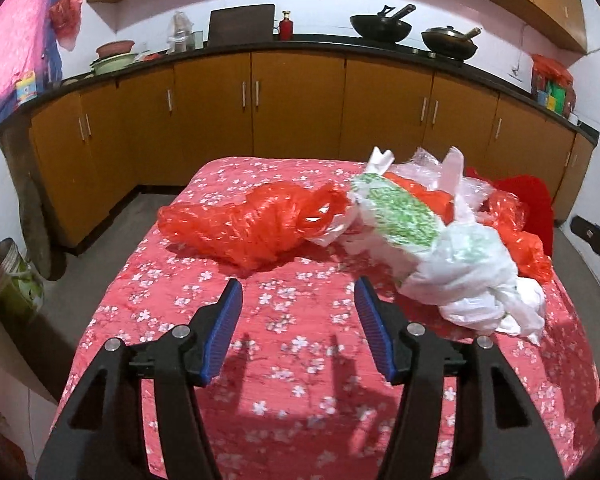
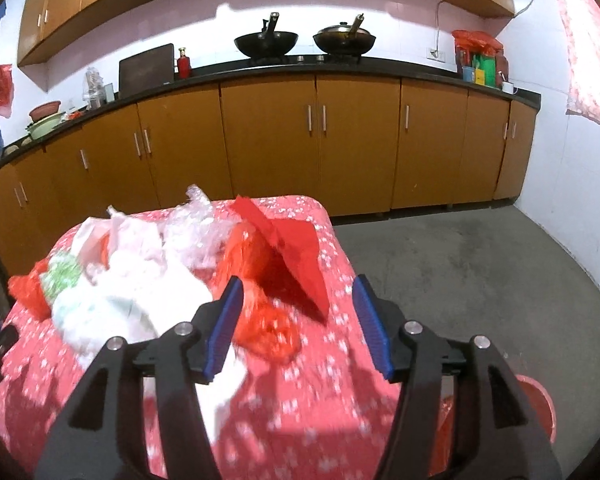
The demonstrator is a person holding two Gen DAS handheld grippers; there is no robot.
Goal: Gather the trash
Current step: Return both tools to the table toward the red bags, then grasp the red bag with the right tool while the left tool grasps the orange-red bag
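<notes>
My left claw (image 1: 299, 292) is apart and holds nothing. My right claw (image 2: 298, 288) is apart and empty too. I think they are wide so they can grab soft bags. Under both is the big table (image 1: 292, 380) with a red flower cloth. The trash sits in a heap at its far end. The red bag (image 1: 244, 228) lies just past my left claw. The white bag (image 1: 460, 272) lies beside it. A small red scrap (image 2: 268, 332) is in front of my right claw, so I could pick that first.
</notes>
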